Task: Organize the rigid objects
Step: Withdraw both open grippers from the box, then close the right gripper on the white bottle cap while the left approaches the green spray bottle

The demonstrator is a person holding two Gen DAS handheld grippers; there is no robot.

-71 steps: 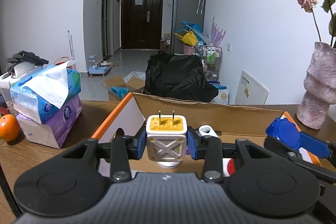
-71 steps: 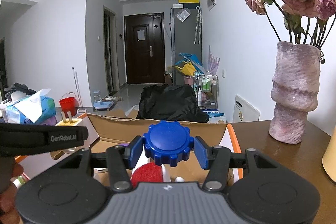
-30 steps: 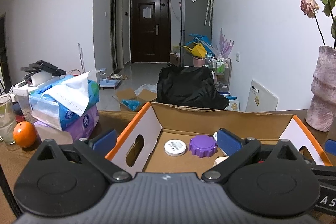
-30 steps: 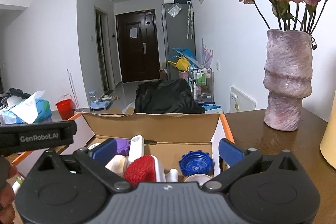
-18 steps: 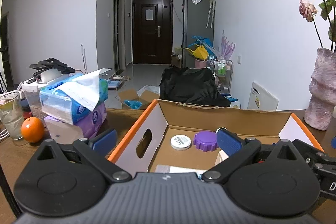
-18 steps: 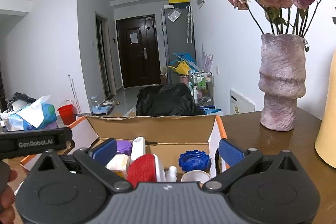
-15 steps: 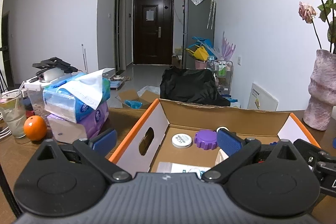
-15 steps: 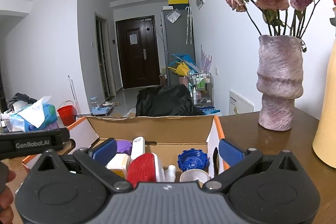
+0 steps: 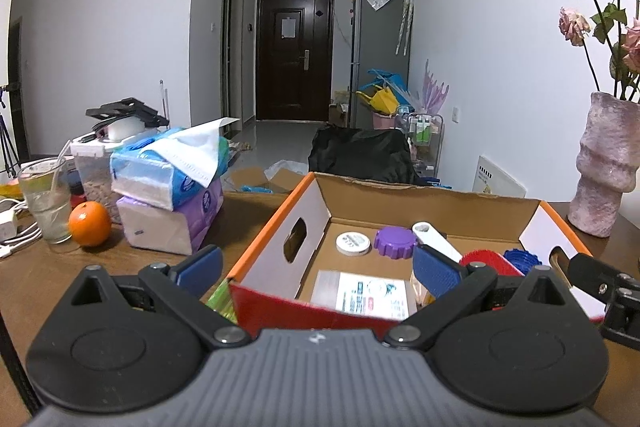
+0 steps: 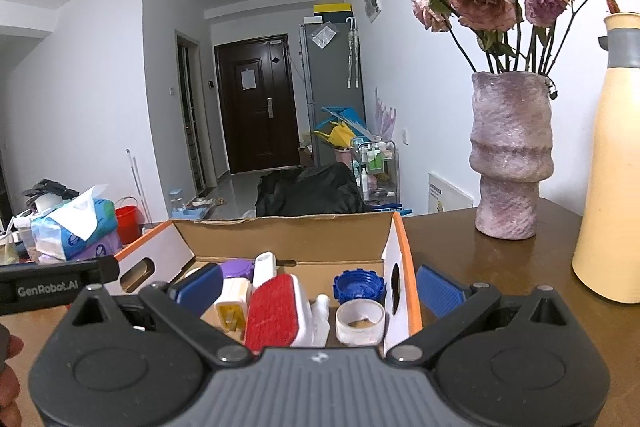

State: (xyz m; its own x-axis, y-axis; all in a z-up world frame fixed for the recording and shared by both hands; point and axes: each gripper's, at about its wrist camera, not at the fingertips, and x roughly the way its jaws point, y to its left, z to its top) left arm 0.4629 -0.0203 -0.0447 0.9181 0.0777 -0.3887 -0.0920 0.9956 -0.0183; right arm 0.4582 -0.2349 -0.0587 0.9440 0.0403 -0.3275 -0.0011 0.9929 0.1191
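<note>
Box [image 9: 308,207] orange-edged, brown inside; purple cap [image 9: 393,242]; blue cap [image 10: 359,286]; red brush [image 10: 271,311]; mottled pink vase [image 10: 510,155]

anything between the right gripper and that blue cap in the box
Partly. The right gripper is open and straddles the cardboard box's right wall. A white ring sits just in front of the blue cap; above the cap is clear.

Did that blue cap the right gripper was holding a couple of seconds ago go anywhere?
Yes. The blue cap now lies inside the cardboard box, by its right wall, and the right gripper is open and empty.
</note>
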